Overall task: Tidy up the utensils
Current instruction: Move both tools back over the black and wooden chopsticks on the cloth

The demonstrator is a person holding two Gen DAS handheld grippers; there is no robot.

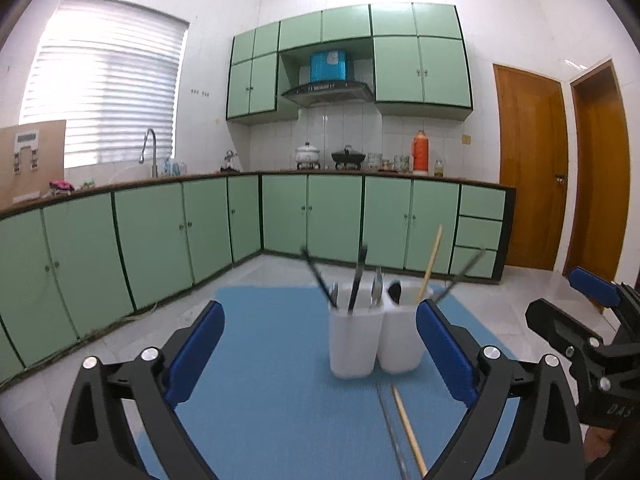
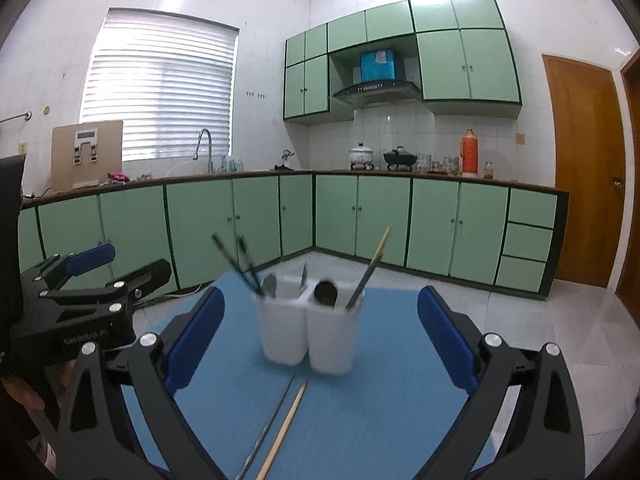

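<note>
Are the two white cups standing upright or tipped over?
Upright: both white cups stand on the blue mat, utensils sticking up.

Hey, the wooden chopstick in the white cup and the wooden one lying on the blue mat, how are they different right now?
The chopstick in the right white cup stands leaning, its top clear above the rim; the chopstick on the blue mat lies flat. The standing one has its lower end hidden inside the cup; the flat one lies in the open beside a dark metal chopstick. Both are pale wood and slim.

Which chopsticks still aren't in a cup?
The wooden chopstick and the metal one beside it. Both lie flat on the blue mat before the white cups; the rest stand inside.
</note>
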